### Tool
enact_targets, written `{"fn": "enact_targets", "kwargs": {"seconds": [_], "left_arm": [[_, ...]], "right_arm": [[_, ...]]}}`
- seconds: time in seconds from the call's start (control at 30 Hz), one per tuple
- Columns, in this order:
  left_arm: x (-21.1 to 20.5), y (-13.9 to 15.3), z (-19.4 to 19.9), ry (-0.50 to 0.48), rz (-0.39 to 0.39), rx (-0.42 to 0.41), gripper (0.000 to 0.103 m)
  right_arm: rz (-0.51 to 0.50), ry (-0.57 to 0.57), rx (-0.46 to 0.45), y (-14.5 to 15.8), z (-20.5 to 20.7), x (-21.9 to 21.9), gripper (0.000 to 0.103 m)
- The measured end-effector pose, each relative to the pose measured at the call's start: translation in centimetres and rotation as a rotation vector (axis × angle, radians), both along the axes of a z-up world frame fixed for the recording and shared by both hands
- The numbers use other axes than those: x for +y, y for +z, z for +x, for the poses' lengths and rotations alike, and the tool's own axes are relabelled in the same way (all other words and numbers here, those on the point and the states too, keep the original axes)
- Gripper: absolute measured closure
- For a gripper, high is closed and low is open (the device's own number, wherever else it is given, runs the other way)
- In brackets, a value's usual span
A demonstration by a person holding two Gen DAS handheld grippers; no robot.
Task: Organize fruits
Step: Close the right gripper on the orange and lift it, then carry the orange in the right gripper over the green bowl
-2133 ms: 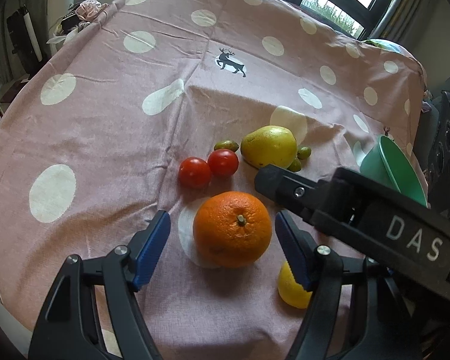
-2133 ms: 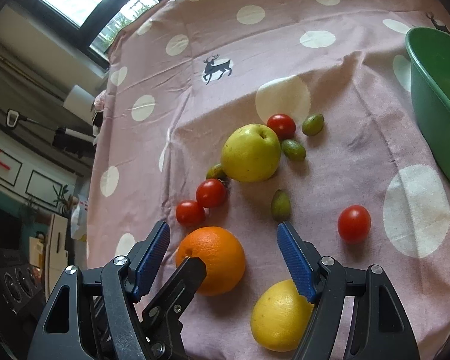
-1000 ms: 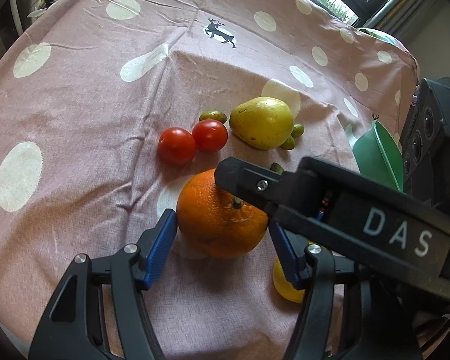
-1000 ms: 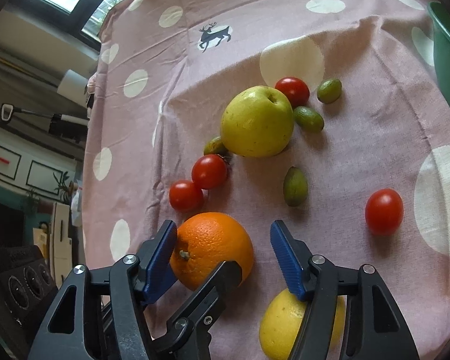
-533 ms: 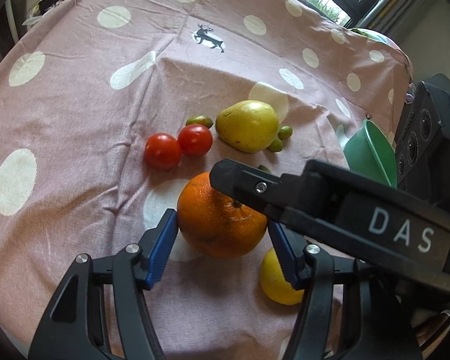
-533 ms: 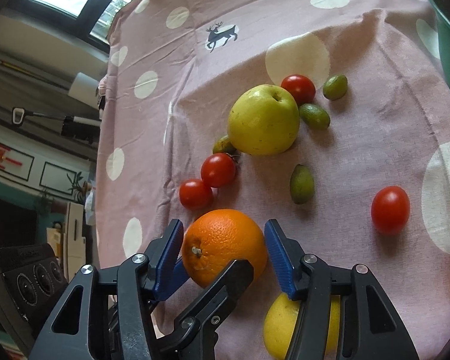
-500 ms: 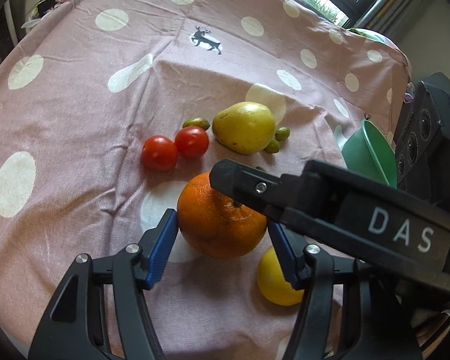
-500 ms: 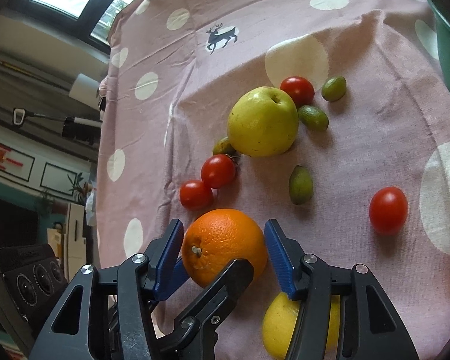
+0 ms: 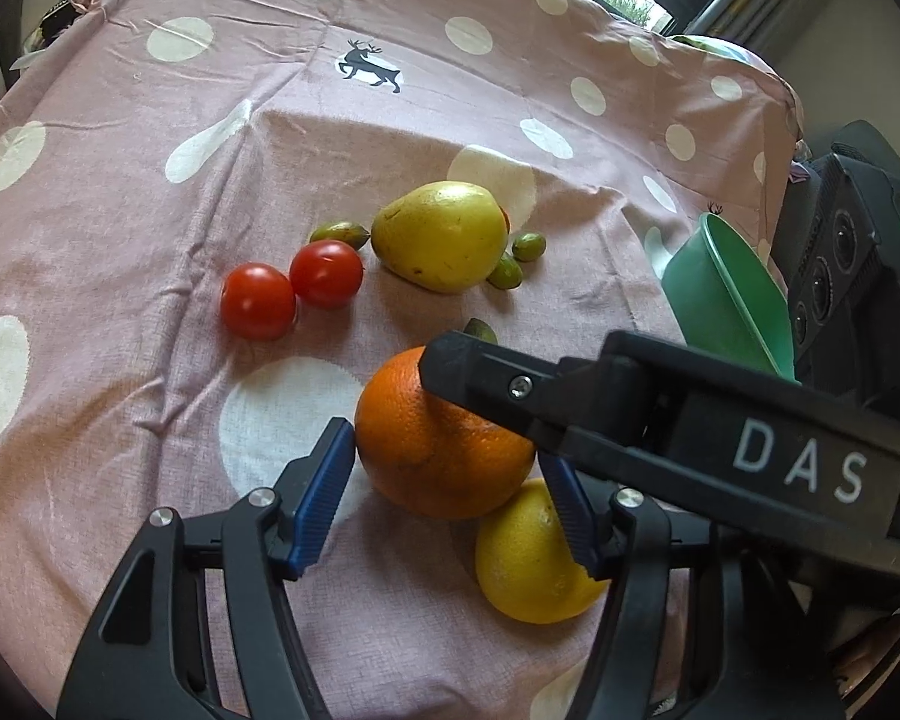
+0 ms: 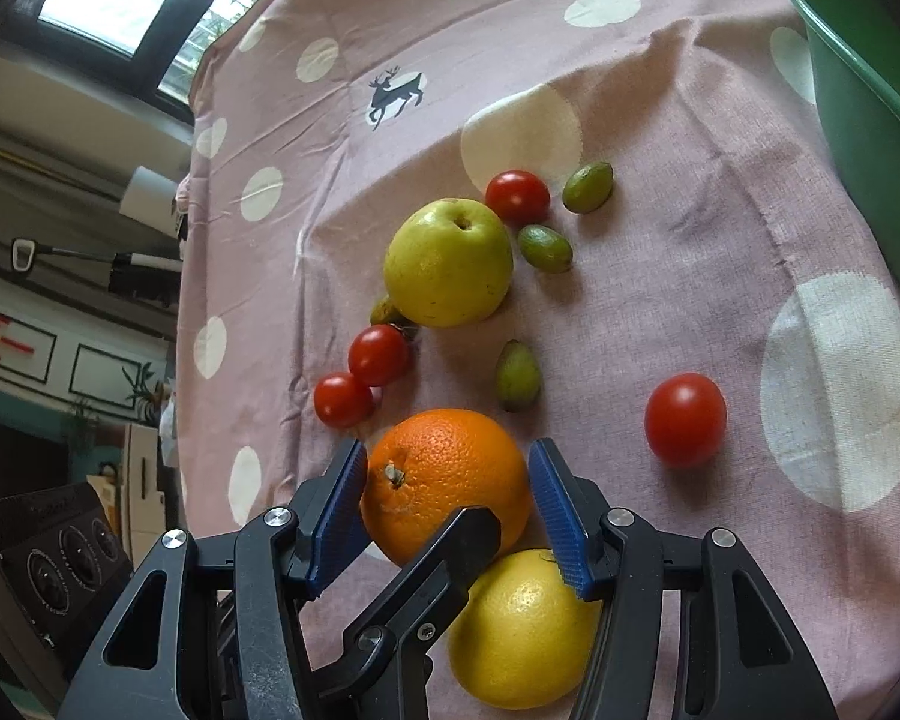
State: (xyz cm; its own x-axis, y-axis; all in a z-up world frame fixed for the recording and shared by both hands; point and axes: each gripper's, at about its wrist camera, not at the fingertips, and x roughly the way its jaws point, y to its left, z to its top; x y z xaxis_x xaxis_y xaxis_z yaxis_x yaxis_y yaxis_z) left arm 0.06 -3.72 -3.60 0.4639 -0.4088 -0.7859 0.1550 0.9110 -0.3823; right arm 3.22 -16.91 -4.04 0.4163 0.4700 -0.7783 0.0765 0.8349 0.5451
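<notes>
An orange (image 10: 444,474) lies on the pink spotted cloth, touching a yellow lemon (image 10: 522,630) at its near side. My right gripper (image 10: 447,457) is shut on the orange, a blue pad pressing each side. My left gripper (image 9: 444,450) also straddles the orange (image 9: 426,450). Its jaws are opening, the pads close beside the fruit without clamping it. The right gripper's black finger (image 9: 498,378) crosses over the orange in the left wrist view and hides part of my left gripper's right-hand pad. The lemon (image 9: 528,558) sits by that pad.
Beyond the orange lie a yellow-green apple (image 10: 447,261), cherry tomatoes (image 10: 378,354) (image 10: 684,417) and small green fruits (image 10: 517,375). A green bowl (image 10: 870,90) stands at the right edge. The left gripper's finger (image 10: 450,552) crosses under the orange.
The right gripper's jaws have narrowed from beside the orange onto it. Orange and lemon now touch. The left gripper has stayed around the orange.
</notes>
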Motion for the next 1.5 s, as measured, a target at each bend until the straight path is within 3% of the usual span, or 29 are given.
{"fn": "enact_targets", "kwargs": {"seconds": [0.5, 0.7, 0.9, 1.5], "left_arm": [[1.0, -0.3, 0.1, 0.003, -0.021, 0.008, 0.027], [0.1, -0.4, 0.1, -0.029, -0.015, -0.002, 0.038], [-0.5, -0.2, 0.2, -0.027, 0.021, -0.014, 0.039], [-5.3, 3.2, -0.8, -0.076, 0.023, -0.184, 0.040]], "right_arm": [[0.098, -0.009, 0.060, -1.2, 0.4, -1.1, 0.044], [0.102, 0.007, 0.063, -1.3, 0.4, -0.7, 0.044], [0.107, 0.011, 0.055, -1.5, 0.5, -0.9, 0.044], [0.134, -0.055, -0.096, 2.0, -1.2, -5.4, 0.044]]}}
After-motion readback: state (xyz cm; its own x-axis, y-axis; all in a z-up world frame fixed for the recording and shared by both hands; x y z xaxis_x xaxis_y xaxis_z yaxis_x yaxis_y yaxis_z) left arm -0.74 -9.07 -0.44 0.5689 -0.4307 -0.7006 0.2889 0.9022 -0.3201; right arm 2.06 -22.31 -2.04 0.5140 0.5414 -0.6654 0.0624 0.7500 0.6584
